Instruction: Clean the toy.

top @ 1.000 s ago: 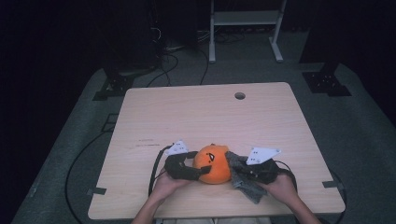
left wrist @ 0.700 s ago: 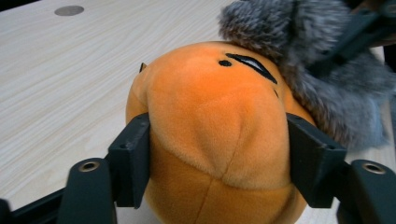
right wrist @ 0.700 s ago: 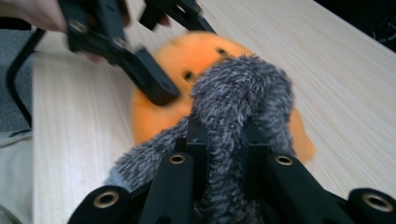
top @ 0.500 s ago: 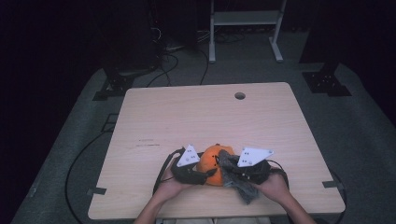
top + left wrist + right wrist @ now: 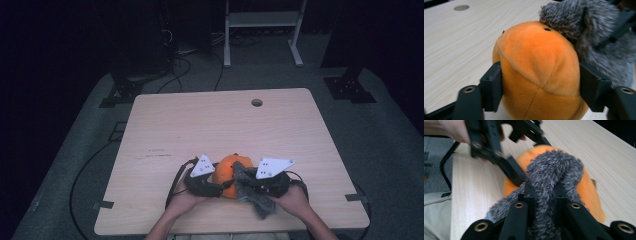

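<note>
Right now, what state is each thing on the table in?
orange plush toy: on the table, clamped between the left gripper's jaws
grey fuzzy cloth: bunched, draped against the toy
left gripper: shut on the toy
right gripper: shut on the cloth

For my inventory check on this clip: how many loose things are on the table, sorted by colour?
Orange: 1, the orange plush toy, held between the left gripper fingers.
Grey: 1, the grey fuzzy cloth, pinched in the right gripper and draped against the plush.
Total: 2, both near the front edge of the wooden table.
</note>
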A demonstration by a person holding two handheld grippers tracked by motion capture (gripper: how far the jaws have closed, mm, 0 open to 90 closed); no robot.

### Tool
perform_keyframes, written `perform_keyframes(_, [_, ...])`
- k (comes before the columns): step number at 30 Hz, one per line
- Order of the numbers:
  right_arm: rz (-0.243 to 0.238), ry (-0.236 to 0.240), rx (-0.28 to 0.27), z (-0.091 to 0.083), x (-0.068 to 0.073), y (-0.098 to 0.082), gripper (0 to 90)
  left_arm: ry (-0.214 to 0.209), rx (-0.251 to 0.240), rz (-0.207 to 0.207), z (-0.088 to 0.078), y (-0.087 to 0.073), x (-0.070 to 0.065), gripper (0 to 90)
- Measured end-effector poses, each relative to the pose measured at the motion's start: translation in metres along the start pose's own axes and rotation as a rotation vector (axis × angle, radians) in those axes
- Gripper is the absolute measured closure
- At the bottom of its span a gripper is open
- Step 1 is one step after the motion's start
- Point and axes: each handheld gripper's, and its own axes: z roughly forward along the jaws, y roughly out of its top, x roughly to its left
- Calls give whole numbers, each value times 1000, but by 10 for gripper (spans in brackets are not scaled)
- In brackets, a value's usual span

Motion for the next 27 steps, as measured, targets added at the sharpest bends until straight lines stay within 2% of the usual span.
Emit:
perform_keyframes(2, [25, -26, 9, -3, -6, -7, 782, -37, 2, -92, 0, -3, 10, 171])
perform_keyframes(3, [34, -38, 20, -5, -8, -12, 782, -47, 1, -128, 0, -5, 14, 156])
perform_keyframes(4, [45, -49, 33, -7, -10, -17, 782, -59, -4, -145, 0, -6, 15, 161])
perform_keyframes(5, [58, -46, 41, -8, -12, -22, 782, -58, -4, -128, 1, -6, 13, 194])
perform_keyframes(7, [60, -34, 41, -10, -11, -24, 783, -32, -6, -69, 1, -3, 5, 255])
perform_keyframes(8, [59, -23, 23, -11, -9, -20, 784, -26, -9, -18, 1, -1, 0, 284])
perform_keyframes(9, [42, -11, -5, -12, -5, -14, 784, -8, -3, 42, 2, 1, -7, 295])
perform_keyframes(11, [-1, -8, -30, -9, 2, -1, 783, 25, 16, 130, 3, 4, -19, 295])
perform_keyframes(12, [-1, -8, -30, -9, 2, -1, 783, 25, 16, 130, 3, 4, -19, 296])
perform_keyframes(13, [-21, -7, -23, -5, 2, 4, 784, 31, 24, 147, 1, 2, -19, 296])
perform_keyframes(14, [-8, -1, -23, -6, 1, 2, 784, 20, 21, 132, -1, 0, -17, 291])
perform_keyframes(15, [-8, 0, -21, -6, -1, -1, 784, 7, 10, 99, -1, -1, -13, 265])
perform_keyframes(16, [-7, -8, -5, -7, -2, -4, 785, -14, 3, 44, -1, -2, -9, 215])
perform_keyframes(17, [-15, -18, 8, -8, -3, -7, 785, -49, -12, -33, 0, -2, -5, 178])
perform_keyframes(18, [-14, -22, 17, -10, -4, -10, 784, -65, -25, -91, 0, -1, -2, 171])
perform_keyframes(19, [-13, -25, 26, -11, -5, -12, 784, -65, -25, -91, 0, -1, -2, 183])
perform_keyframes(20, [-18, -25, 30, -12, -5, -15, 784, -60, -32, -110, 0, 1, -2, 216])
perform_keyframes(21, [-15, -18, 29, -13, -5, -15, 784, -35, -22, -56, 1, 2, -8, 240])
perform_keyframes(22, [-4, -9, 26, -15, -5, -15, 783, -35, -22, -56, 1, 2, -8, 264])
perform_keyframes(23, [5, 5, 8, -16, -5, -12, 783, -8, -19, 14, 1, 2, -14, 295])
perform_keyframes(24, [5, 5, 8, -16, -5, -12, 783, -8, -19, 14, 1, 2, -14, 309])
perform_keyframes(25, [23, 36, -46, -16, -3, -4, 783, 3, -23, 96, 3, 2, -21, 319])
perform_keyframes(26, [18, 33, -60, -15, -3, -1, 782, 14, -17, 148, 3, 2, -26, 323])
perform_keyframes(27, [19, 28, -70, -14, -2, 3, 783, 23, -7, 177, 3, 2, -29, 325])
